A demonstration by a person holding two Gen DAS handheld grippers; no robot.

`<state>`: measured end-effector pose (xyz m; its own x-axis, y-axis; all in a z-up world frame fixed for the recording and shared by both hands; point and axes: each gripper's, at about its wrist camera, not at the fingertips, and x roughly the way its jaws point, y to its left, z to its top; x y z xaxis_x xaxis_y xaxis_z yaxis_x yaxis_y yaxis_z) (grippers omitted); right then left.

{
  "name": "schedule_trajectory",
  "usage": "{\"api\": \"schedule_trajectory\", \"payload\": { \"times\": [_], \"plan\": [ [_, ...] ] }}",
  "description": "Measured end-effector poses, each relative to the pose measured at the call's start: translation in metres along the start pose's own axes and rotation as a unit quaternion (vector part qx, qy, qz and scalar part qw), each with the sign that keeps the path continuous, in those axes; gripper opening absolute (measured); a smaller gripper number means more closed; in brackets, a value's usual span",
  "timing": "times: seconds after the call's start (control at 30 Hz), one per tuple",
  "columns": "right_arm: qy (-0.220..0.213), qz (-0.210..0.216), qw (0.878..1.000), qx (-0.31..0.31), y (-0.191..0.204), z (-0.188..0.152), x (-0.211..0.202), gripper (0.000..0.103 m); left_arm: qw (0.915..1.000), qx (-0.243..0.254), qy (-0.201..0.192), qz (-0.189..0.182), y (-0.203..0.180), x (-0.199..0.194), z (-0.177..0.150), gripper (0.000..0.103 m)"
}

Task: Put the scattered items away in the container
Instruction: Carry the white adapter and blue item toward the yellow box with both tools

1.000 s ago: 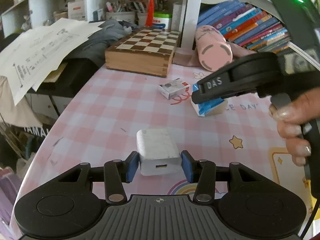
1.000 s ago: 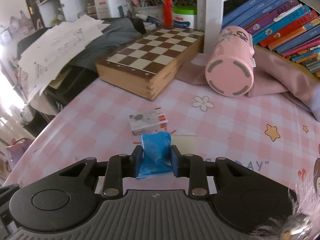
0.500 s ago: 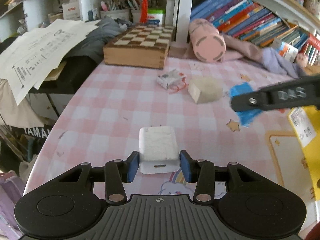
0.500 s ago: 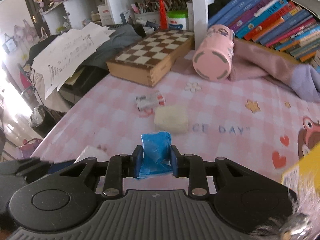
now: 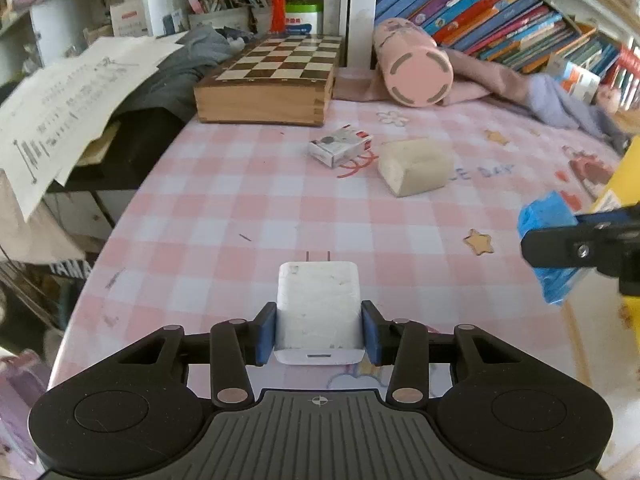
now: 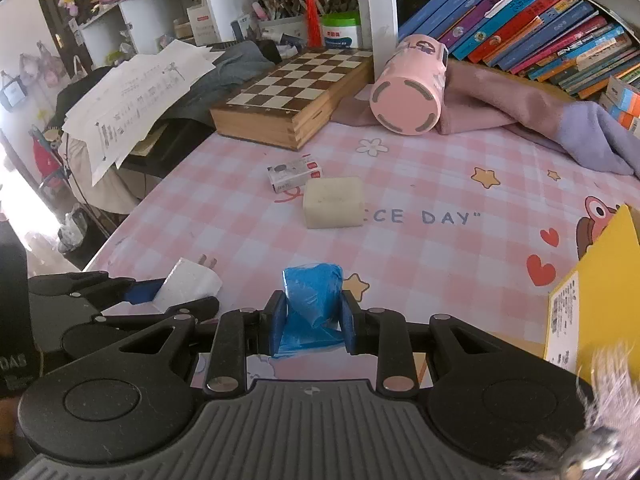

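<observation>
Pink-and-white checked cloth covers the bench (image 6: 460, 184), which carries the loose items. The left gripper (image 5: 319, 334) has its blue pads pressed against the two sides of a white charger (image 5: 318, 312), whose metal prongs point away from the camera; whether the charger is lifted off the cloth cannot be told. The right gripper (image 6: 312, 322) is clamped on a crumpled blue packet (image 6: 313, 300), and in the left wrist view that packet (image 5: 548, 240) hangs above the cloth at the right, held in the black fingers just in front of the yellow container (image 5: 624, 184). From the right wrist view the yellow container (image 6: 592, 280) stands at the right edge, its printed label facing the camera. Near the middle of the bench lie a cream-coloured block (image 6: 333, 202) and, touching or just beside it on the far side, a small white-and-red box (image 6: 294, 171). Farther back sit a wooden chess box (image 6: 294, 92) and a pink cylinder (image 6: 408, 92) lying on its side against a mauve cloth (image 6: 540, 120), with a row of books (image 6: 532, 20) behind.
</observation>
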<state>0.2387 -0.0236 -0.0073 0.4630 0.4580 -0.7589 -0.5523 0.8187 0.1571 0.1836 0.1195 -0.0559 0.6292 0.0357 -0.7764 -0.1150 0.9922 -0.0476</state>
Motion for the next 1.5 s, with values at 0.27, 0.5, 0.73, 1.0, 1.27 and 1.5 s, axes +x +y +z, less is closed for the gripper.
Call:
{"api": "schedule_trajectory", "payload": {
  "times": [0.27,0.5,0.73,1.0,1.27,1.5],
  "plan": [
    [-0.026,-0.012,1.0,-0.002,0.001,-0.003,-0.023,0.026,0.9961,-0.03,-0.054,-0.063,0.006,-0.059,0.009,0.041],
    [-0.057,-0.024,0.998,-0.031,0.012,-0.013,-0.066,0.026,0.9898,-0.049,-0.086,-0.102,0.016,-0.117,0.006,0.041],
    [-0.074,-0.027,0.997,-0.015,0.034,-0.045,-0.097,0.026,0.9862,-0.056,-0.099,-0.12,0.019,-0.152,-0.016,0.041],
    [-0.084,-0.037,0.996,0.002,0.057,-0.077,-0.128,0.026,0.9841,-0.066,-0.087,-0.141,0.027,-0.173,-0.049,0.041],
    [-0.085,-0.048,0.995,0.016,0.072,-0.113,-0.151,0.026,0.9832,-0.052,-0.08,-0.156,0.022,-0.191,-0.076,0.041],
    [-0.077,-0.072,0.993,0.046,0.071,-0.148,-0.173,0.026,0.9807,-0.048,-0.056,-0.181,0.015,-0.196,-0.095,0.041]
  ]
}}
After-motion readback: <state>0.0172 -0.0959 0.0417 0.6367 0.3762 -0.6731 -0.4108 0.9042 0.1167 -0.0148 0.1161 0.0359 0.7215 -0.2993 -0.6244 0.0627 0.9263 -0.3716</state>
